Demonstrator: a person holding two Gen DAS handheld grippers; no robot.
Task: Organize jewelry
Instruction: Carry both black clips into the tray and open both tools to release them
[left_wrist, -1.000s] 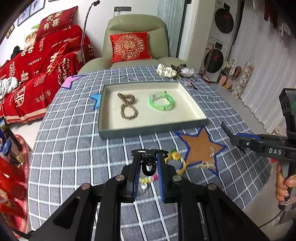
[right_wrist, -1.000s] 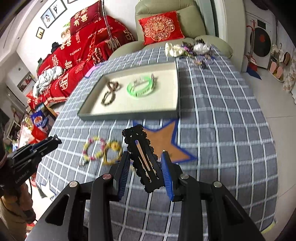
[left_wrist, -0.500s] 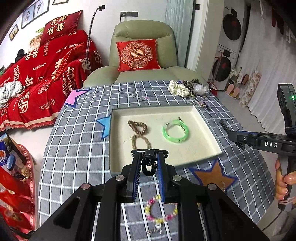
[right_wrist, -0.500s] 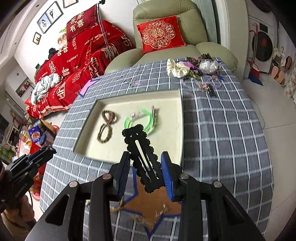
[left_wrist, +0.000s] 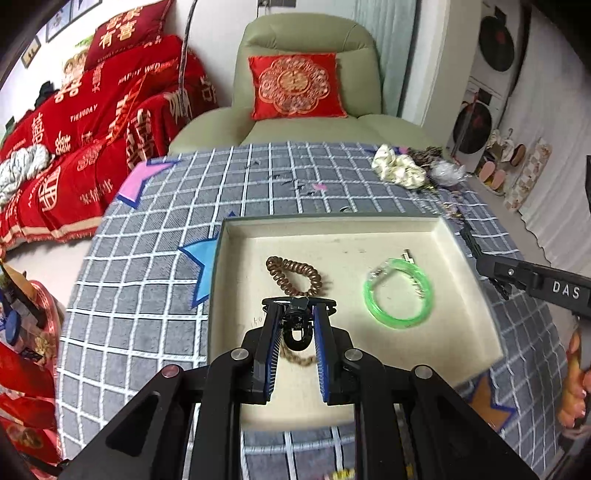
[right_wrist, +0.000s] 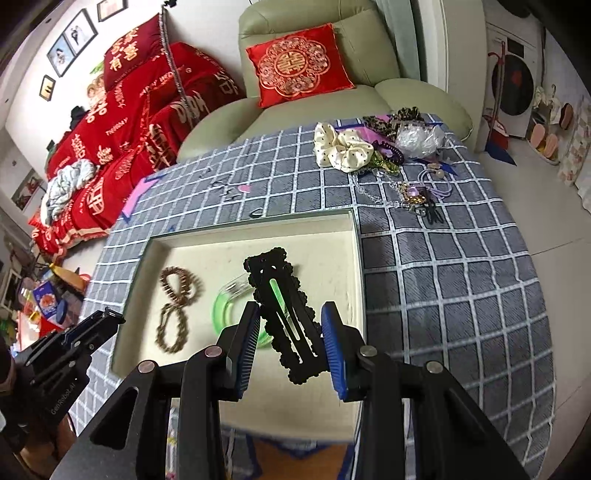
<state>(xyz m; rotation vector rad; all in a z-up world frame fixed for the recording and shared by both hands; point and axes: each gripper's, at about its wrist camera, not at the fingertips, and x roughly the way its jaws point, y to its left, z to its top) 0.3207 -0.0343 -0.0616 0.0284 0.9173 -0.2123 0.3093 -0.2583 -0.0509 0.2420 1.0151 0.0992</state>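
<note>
The left gripper (left_wrist: 298, 334) is nearly closed and pinches a small black claw clip (left_wrist: 296, 325) between its blue pads. It hangs over the near part of the tray (left_wrist: 476, 280), right above the brown bead bracelet (left_wrist: 293, 275).

The right gripper (right_wrist: 291, 343) is a bit wider and holds a long black hair clip (right_wrist: 284, 317) with bumpy edges. The hair clip sticks up and leans to the left between the blue pads. It hangs over the tray too, above the green bangle (right_wrist: 229, 306).

The tray is cream inside with a low wall. It sits on the table (right_wrist: 443, 280), which has a grey cloth with white squares. In the tray the brown bead bracelet lies on the left and the green bangle lies on the right, apart from each other.

At the far right corner of the table is a heap of other things: a cream scrunchie (right_wrist: 341, 151) with dots, a clear plastic bag (right_wrist: 419, 138), and small hair ties (right_wrist: 430, 184). Behind the table stands a green armchair (right_wrist: 314, 22) with a red cushion (right_wrist: 297, 64).
</note>
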